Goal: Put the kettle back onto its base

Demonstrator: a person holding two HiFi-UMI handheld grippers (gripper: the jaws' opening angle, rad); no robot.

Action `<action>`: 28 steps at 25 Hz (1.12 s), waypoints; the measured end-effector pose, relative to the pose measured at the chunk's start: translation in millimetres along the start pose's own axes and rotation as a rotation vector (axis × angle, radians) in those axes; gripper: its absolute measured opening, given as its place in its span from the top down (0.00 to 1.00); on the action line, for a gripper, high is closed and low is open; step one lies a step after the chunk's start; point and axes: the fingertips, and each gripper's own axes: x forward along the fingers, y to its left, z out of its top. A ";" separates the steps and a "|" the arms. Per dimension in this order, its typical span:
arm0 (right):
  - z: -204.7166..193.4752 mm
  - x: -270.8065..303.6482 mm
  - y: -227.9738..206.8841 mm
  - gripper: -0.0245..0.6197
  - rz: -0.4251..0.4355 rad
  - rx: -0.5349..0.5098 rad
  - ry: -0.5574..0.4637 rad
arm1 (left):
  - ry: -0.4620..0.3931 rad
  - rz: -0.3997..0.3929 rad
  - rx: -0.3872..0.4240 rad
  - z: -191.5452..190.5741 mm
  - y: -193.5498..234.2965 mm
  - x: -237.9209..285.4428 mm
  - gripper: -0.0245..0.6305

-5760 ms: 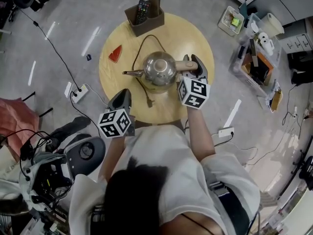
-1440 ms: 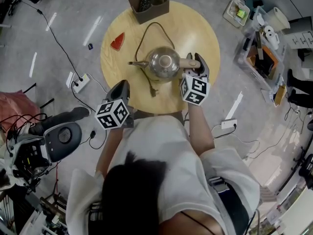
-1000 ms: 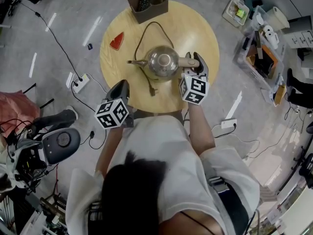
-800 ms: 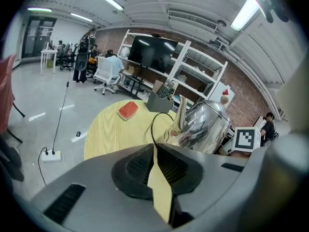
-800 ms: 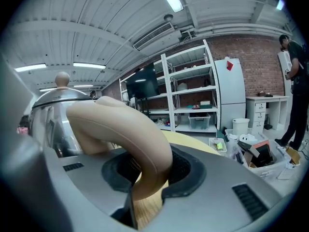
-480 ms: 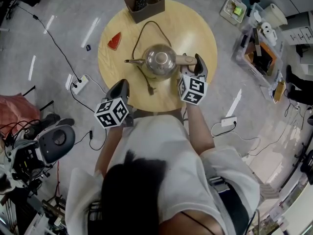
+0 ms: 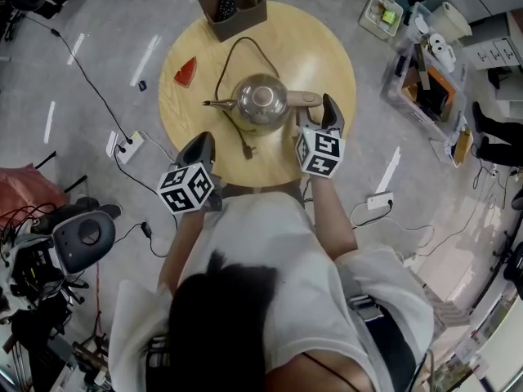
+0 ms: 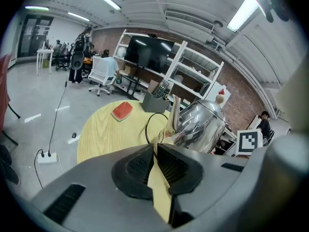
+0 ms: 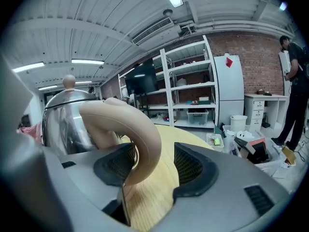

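Observation:
A shiny steel kettle (image 7: 260, 101) with a beige handle (image 7: 304, 98) stands in the middle of the round wooden table (image 7: 319, 47). A black cord (image 7: 233, 64) runs out from under it, and whatever it stands on is hidden. My right gripper (image 7: 317, 111) is at the handle (image 9: 133, 129). Its jaws have just been opening and now stand open (image 9: 154, 161), with the handle between them, close to the left pad and apart from the right one. At the table's near edge my left gripper (image 7: 203, 147) is shut and empty (image 8: 155, 151), pointing at the kettle (image 8: 203, 124).
A red wedge (image 7: 186, 70) lies at the table's left. A brown box with remote controls (image 7: 233, 2) stands at the far edge. On the floor are a power strip (image 7: 122, 145) at the left and storage boxes (image 7: 425, 80) at the right.
My right gripper's jaws have spread apart around the kettle's handle. The kettle stays where it was on the table, and my left gripper has kept still.

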 end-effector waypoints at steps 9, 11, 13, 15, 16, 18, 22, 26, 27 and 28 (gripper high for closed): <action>5.8 -20.6 1.2 0.59 0.002 -0.003 -0.006 | -0.002 -0.057 0.018 2.9 -14.5 5.6 0.89; 7.3 -27.4 2.8 0.59 0.003 -0.004 -0.006 | -0.006 -0.070 0.024 4.8 -17.5 5.3 0.89; 7.7 -33.4 4.1 0.59 0.000 -0.001 -0.004 | -0.009 -0.084 0.033 5.9 -20.8 5.9 0.89; 8.1 -38.9 5.1 0.59 -0.008 0.006 -0.006 | -0.010 -0.099 0.042 6.6 -24.7 6.8 0.89; 8.8 -41.7 6.2 0.59 -0.011 0.008 -0.009 | -0.011 -0.107 0.046 6.8 -26.7 6.9 0.89; 12.1 -48.8 9.7 0.59 -0.012 0.010 -0.021 | -0.011 -0.121 0.056 7.0 -30.4 4.9 0.89; 19.9 -66.2 16.1 0.59 -0.024 0.012 -0.045 | -0.010 -0.147 0.074 6.9 -36.9 -4.4 0.89; 16.6 -72.6 15.8 0.59 -0.042 0.005 -0.049 | -0.014 -0.179 0.081 6.5 -41.3 0.0 0.89; 16.9 -75.0 16.4 0.59 -0.042 0.004 -0.051 | -0.016 -0.185 0.083 7.4 -42.8 0.2 0.89; 17.7 -78.1 17.2 0.59 -0.041 0.006 -0.053 | -0.018 -0.190 0.085 8.5 -44.8 -0.4 0.89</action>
